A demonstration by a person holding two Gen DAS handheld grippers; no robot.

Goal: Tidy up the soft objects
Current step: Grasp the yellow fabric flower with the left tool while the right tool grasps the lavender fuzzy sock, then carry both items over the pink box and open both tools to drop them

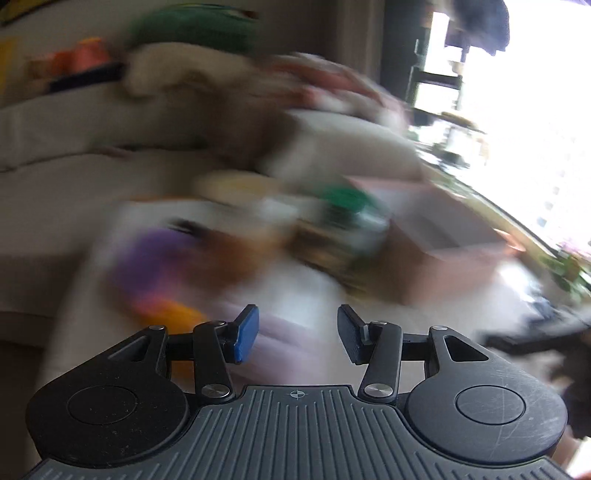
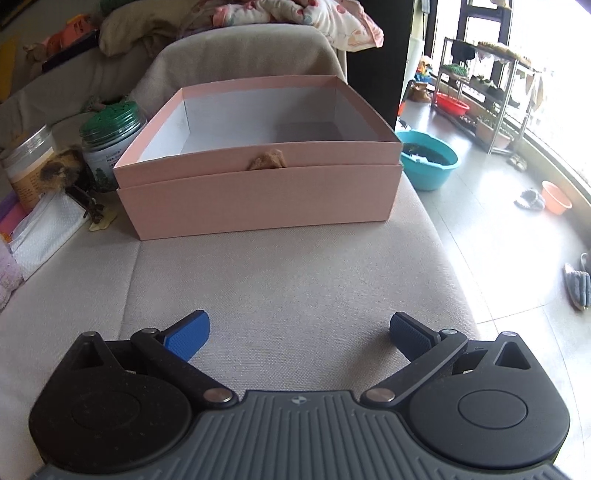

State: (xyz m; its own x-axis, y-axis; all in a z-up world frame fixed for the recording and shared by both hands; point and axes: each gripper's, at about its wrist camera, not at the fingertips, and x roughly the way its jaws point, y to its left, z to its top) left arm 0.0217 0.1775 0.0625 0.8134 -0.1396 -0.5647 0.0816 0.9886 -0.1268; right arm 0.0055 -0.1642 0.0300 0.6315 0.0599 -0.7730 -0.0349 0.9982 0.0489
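An open pink cardboard box sits squarely on the beige couch cushion; a small tan fuzzy soft piece peeks over its front wall.

This is a lived-in home, a sitting room by a big window. A beige fabric sofa fills the near view, with a crumpled floral blanket heaped on its back. Beyond its edge lies a pale tiled floor with a teal plastic basin, a red basin and a small orange bowl on it. A metal rack with potted plants stands by the bright window, and slippers lie nearby.
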